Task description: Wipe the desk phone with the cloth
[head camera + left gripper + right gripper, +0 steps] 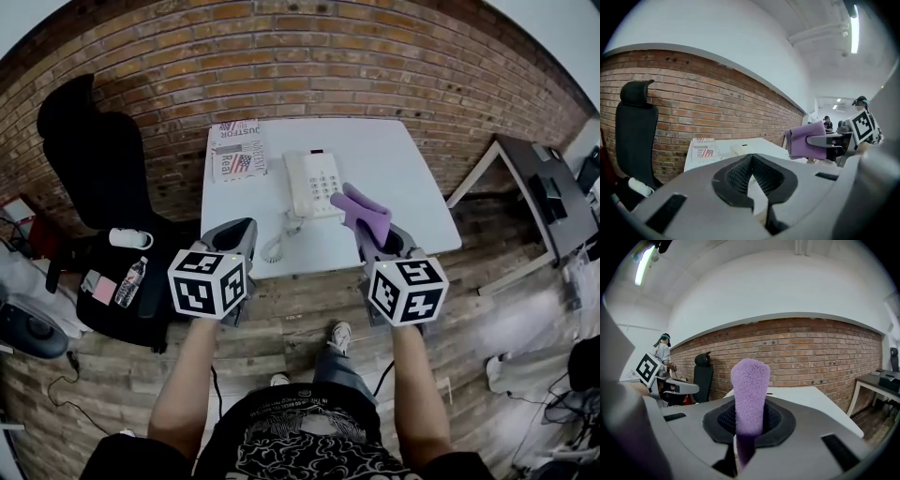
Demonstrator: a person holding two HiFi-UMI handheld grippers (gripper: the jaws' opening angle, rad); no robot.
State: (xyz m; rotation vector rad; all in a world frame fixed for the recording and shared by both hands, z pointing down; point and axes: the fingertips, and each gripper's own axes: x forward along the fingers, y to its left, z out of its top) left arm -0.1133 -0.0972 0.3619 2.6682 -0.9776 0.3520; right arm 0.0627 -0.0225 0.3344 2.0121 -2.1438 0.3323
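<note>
Cloth [749,390] first: the purple, fuzzy piece stands up as a folded strip out of your right gripper [377,234], pinched low down between the fingers [778,425], which are pressed in on it from both sides. Its free end flops forward over the near edge of the bench [403,159], just beside the phone's right side; whether it touches the phone you cannot tell from above. Your left gripper [240,225] hangs level with the right one, short of the bench's near left edge. Its fingers [736,180] are drawn together, with only a thin wedge of light between the dark ribbed pads and nothing caught there. Just past the grippers, the desk phone [314,183] lies flat near the middle of the white bench: it is off-white, with the handset on its left side, a grid of buttons to the right, and a coiled cord [274,246] trailing off toward the near edge. Farther back on the left corner sits a printed booklet [236,150] with a flag on its cover, apart from the phone. Beyond the bench runs a brick wall [375,66], with a black office chair [94,150] to the left.
</note>
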